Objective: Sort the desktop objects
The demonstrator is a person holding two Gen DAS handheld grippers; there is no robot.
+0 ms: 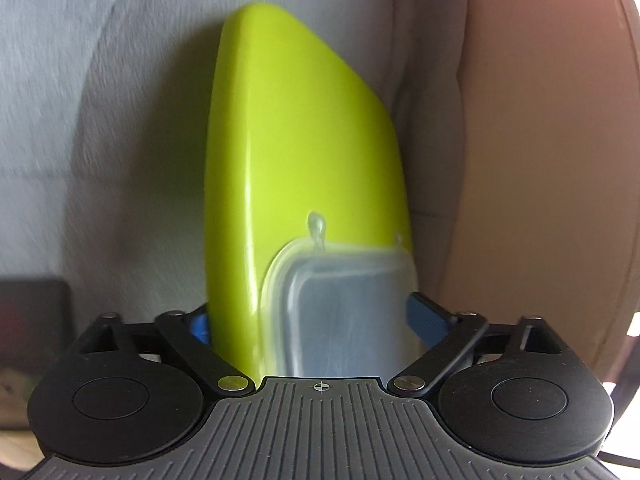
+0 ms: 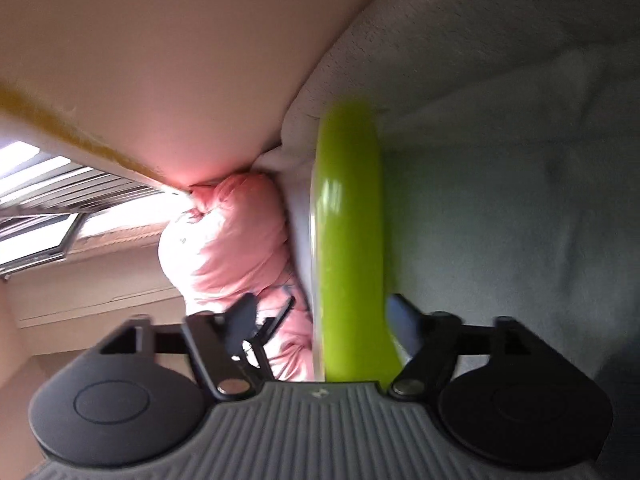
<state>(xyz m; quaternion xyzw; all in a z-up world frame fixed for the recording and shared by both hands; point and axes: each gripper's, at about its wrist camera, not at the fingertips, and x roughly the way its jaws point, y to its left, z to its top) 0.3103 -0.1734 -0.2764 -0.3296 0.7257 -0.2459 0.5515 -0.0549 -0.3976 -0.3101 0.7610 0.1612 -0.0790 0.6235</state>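
Here my left gripper (image 1: 312,320) has the lime-green case (image 1: 296,140) between its fingers. My blue pads (image 1: 430,318) sit at a middling spread, one against the case's thick rounded edge and the other against the translucent plastic lid (image 1: 340,304) that lies on its broad face. As far as I can see, both pads touch, so I am holding the case and lid together. The case rises narrow end away from me, with its long edges clear.

Behind the case and to its left is grey cloth (image 1: 100,120), bare all the way out, so there is room on that side. To its right a beige padded surface (image 1: 520,160) stands close to the far corner. A dark, blurred object (image 1: 32,312) sits low, well left of the case.

My right gripper (image 2: 320,314) meets the same case (image 2: 348,220) edge-on. Its jaws are fairly wide. One finger (image 2: 400,316) is just beside the case's edge and the other (image 2: 240,316) stands well apart from it, so this gripper holds nothing.

In this view the grey cloth (image 2: 520,200) lies open to the right of the case. A pink bundle of fabric (image 2: 232,240) crowds its left side, with the beige surface (image 2: 160,60) above that and a window with blinds (image 2: 48,200) beyond.
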